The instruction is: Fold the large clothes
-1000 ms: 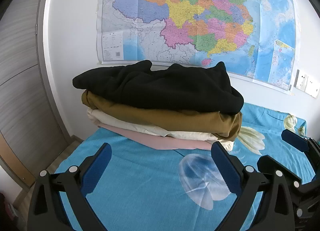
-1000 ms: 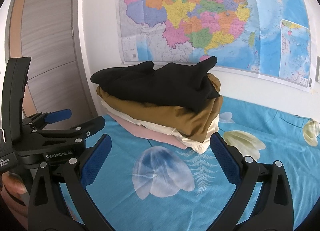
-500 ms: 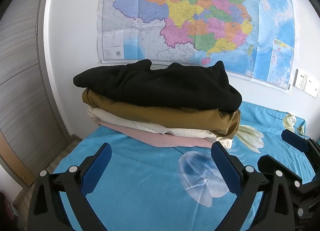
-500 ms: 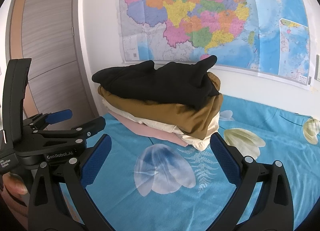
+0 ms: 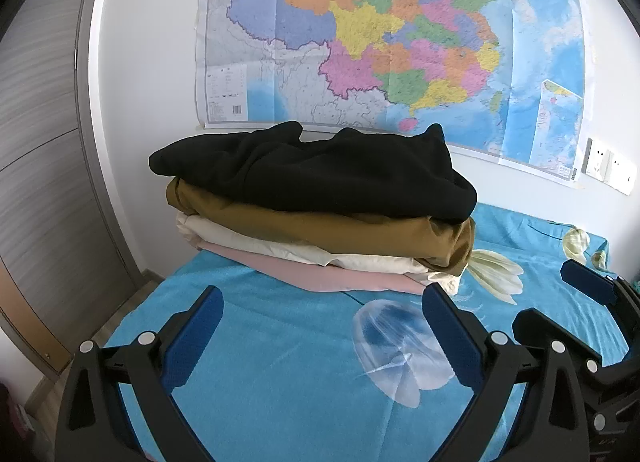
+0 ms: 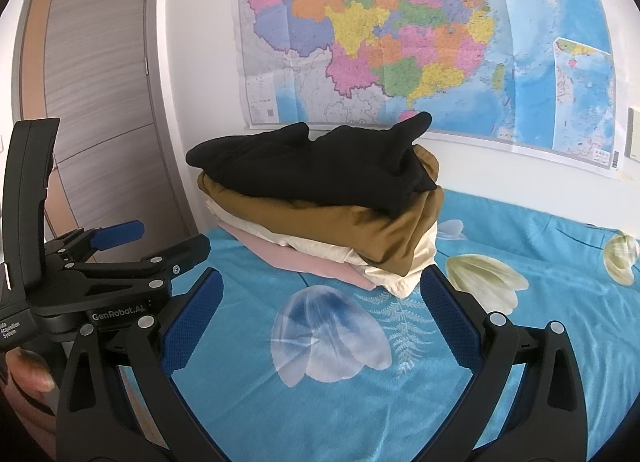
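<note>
A stack of folded clothes sits at the far end of the bed against the wall. On top lies a black garment (image 5: 316, 174) (image 6: 316, 168), under it a brown one (image 5: 320, 228) (image 6: 328, 222), then a cream one (image 5: 280, 248) (image 6: 404, 274) and a pink one (image 5: 320, 276) (image 6: 304, 260). My left gripper (image 5: 320, 320) is open and empty, a short way in front of the stack. My right gripper (image 6: 320, 302) is open and empty too, also short of the stack. The left gripper (image 6: 132, 246) shows at the left of the right wrist view, and the right gripper (image 5: 592, 294) at the right edge of the left wrist view.
The bed has a turquoise sheet (image 5: 280, 362) (image 6: 520, 342) with pale flower prints. A large coloured map (image 5: 400, 42) (image 6: 400, 34) hangs on the white wall behind the stack. A grey door (image 6: 100, 82) stands at the left. Wall sockets (image 5: 608, 170) sit at the right.
Both views have drifted slightly; the stack sits a little higher and to the right in frame than a second ago. Both grippers stayed open.
</note>
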Demonstrator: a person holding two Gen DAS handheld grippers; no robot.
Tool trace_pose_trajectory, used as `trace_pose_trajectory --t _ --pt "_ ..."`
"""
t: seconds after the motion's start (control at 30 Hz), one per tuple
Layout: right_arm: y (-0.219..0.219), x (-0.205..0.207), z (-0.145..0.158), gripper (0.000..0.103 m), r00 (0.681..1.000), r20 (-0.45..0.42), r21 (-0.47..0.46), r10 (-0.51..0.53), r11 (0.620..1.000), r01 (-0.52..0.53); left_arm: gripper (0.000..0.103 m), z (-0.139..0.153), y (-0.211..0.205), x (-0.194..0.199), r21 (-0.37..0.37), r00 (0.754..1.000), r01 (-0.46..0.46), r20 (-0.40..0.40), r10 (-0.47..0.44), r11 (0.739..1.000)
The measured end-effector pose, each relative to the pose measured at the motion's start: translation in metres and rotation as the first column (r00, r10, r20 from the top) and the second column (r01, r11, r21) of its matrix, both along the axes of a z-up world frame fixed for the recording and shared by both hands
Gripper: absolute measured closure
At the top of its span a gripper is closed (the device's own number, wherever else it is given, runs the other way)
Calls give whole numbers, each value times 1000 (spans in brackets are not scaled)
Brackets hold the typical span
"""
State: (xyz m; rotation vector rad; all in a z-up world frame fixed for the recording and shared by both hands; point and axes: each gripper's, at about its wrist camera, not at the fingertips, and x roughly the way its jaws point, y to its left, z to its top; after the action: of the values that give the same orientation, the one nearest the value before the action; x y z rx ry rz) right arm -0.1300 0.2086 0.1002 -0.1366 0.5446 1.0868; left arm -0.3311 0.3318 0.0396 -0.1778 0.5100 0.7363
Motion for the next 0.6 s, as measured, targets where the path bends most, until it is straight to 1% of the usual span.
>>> trace_pose_trajectory --t 0.6 --pt "-6 -5 3 6 1000 4 7 -14 1000 14 6 1 -9 -5 7 1000 3 6 -4 1000"
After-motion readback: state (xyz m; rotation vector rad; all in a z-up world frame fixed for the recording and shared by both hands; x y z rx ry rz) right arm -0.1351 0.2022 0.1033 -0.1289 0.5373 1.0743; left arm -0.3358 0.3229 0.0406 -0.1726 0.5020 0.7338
